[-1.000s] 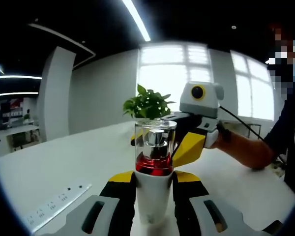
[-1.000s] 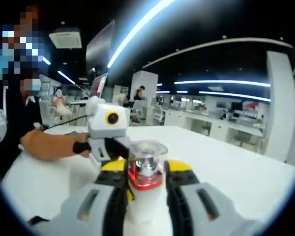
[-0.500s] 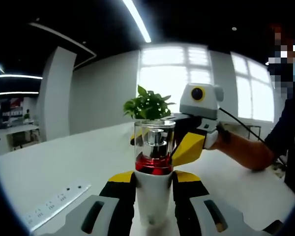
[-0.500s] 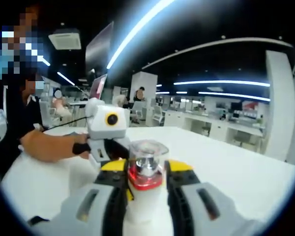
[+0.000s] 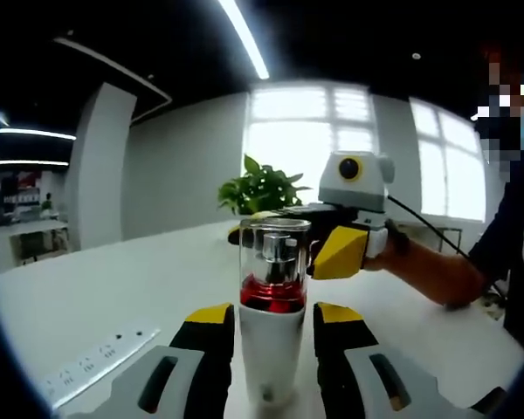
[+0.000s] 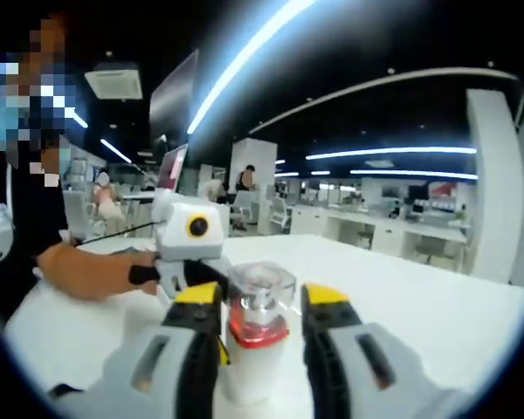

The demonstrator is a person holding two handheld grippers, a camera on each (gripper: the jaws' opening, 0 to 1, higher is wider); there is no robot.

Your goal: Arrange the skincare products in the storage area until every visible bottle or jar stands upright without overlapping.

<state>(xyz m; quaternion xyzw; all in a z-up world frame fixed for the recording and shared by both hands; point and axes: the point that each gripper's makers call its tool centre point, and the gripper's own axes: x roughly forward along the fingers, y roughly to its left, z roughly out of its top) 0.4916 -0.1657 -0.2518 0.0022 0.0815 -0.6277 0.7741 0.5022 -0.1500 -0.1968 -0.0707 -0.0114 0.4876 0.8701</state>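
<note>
Both grippers have just let go of the bottle. In the left gripper view the left gripper [image 5: 273, 349] now has its jaws spread, with a visible gap on each side of the bottle [image 5: 273, 349]; half a second ago the yellow pads sat tight against the white body. Same in the right gripper view: the right gripper [image 6: 260, 336] is opened, jaws clear of the bottle [image 6: 255, 349], where earlier they pinched it.

Bottle: white body, red collar, clear square cap over a metal pump. It stands upright on the white counter [image 5: 122, 288] between the jaws, unsupported, no tilt that I can see. Position looks unchanged against the earlier frames.

The right gripper also shows in the left gripper view [image 5: 327, 253], just behind the bottle, with its yellow pad now swung off to the side rather than against the glass. The person's hand [image 6: 87, 271] holds the left gripper in the right gripper view.

Other items: potted plant [image 5: 260, 188] well behind the bottle, and a power strip [image 5: 96, 367] set in the counter at left.

Judgement: placement of this bottle looks done, upright with nothing overlapping it. No other skincare products in frame, so I can't tell whether the full arrangement is finished. Risk is clipping the cap while backing out.
</note>
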